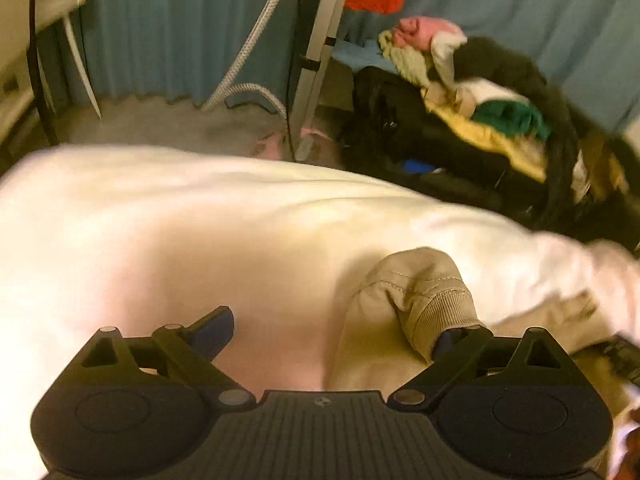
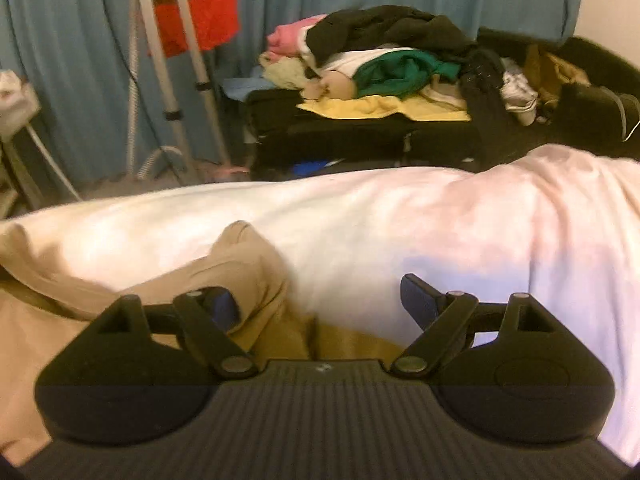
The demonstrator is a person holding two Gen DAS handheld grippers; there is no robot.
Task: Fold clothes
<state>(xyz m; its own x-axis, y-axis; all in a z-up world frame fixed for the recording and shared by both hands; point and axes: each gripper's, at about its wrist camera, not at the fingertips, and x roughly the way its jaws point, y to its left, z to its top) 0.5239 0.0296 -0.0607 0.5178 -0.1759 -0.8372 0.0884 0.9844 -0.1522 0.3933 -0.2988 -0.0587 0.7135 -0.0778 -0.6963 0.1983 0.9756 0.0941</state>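
Note:
A beige sweatshirt [image 1: 404, 320] lies on the white bedcover [image 1: 160, 220]. Its ribbed cuff [image 1: 444, 312] bunches up just in front of my left gripper's right finger and drapes over that fingertip. My left gripper [image 1: 332, 332] is open, jaws wide apart, with the cloth between them on the right side. In the right wrist view the same beige garment [image 2: 240, 272] is folded up over my right gripper's left finger. My right gripper [image 2: 320, 304] is open too, its right finger [image 2: 420, 300] bare over the white bedcover [image 2: 440, 220].
Beyond the bed's far edge stands a black suitcase [image 2: 360, 132] heaped with mixed clothes [image 2: 384, 64], also in the left wrist view [image 1: 480, 92]. A metal stand [image 2: 176, 76] with a hose, a red cloth [image 2: 200, 20] and blue curtains [image 2: 60, 80] stand behind.

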